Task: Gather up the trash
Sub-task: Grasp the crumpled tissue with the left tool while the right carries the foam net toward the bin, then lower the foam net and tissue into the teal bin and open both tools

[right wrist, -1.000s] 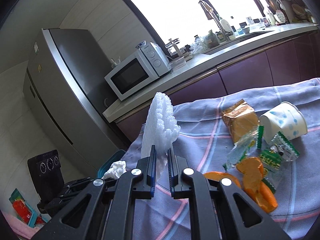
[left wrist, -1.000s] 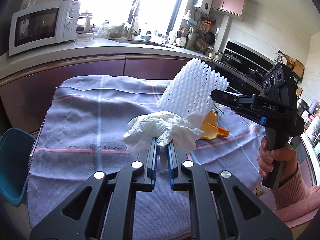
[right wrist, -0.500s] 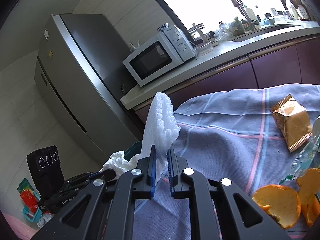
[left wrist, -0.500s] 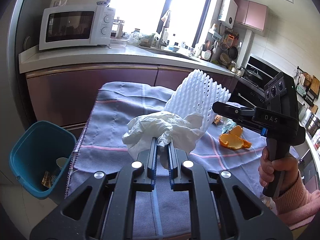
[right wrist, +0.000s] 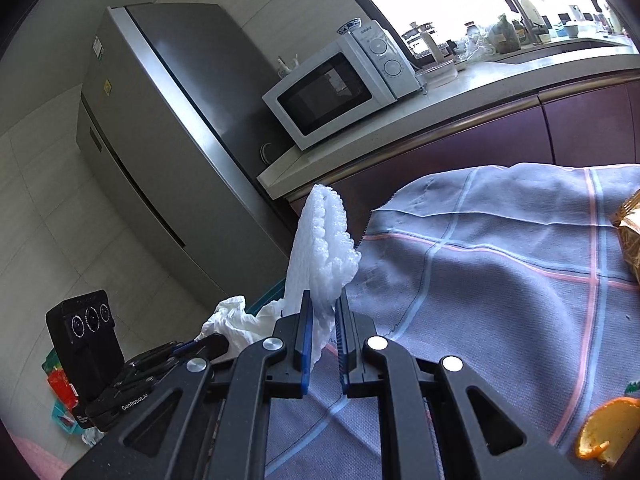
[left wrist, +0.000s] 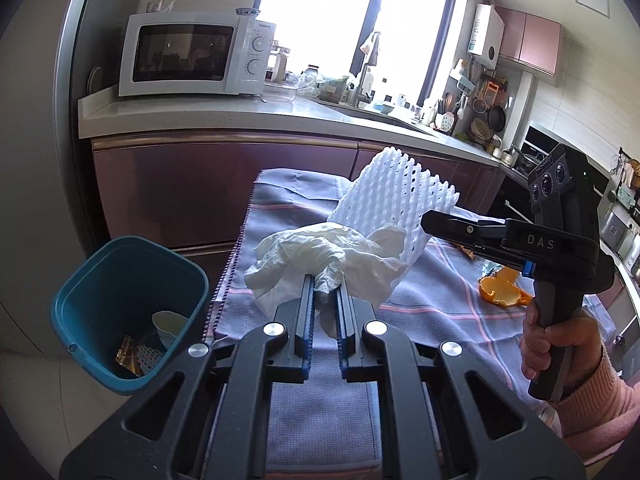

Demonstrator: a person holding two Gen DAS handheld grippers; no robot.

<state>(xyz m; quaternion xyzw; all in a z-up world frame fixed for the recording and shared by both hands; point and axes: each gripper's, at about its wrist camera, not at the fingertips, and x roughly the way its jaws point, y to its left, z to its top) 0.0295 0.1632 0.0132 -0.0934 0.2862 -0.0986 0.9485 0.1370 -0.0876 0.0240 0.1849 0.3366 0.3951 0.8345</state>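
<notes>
My left gripper (left wrist: 323, 282) is shut on a crumpled white tissue (left wrist: 316, 256), held above the left end of the cloth-covered table (left wrist: 320, 412). My right gripper (right wrist: 322, 300) is shut on a white foam fruit net (right wrist: 322, 248); the net also shows in the left wrist view (left wrist: 394, 196), just behind the tissue. A teal trash bin (left wrist: 124, 308) stands on the floor left of the table, with a cup and wrappers inside. The tissue (right wrist: 236, 322) and left gripper (right wrist: 160, 368) show at the lower left of the right wrist view.
Orange peel (left wrist: 502, 292) lies on the table to the right; it also shows in the right wrist view (right wrist: 608, 428) with a gold snack bag (right wrist: 628, 232). A counter with a microwave (left wrist: 192, 60) runs behind. A fridge (right wrist: 160, 128) stands at the left.
Both grippers have carried the tissue and the foam net leftward over the table's end. The teal bin has come fully into the left wrist view.
</notes>
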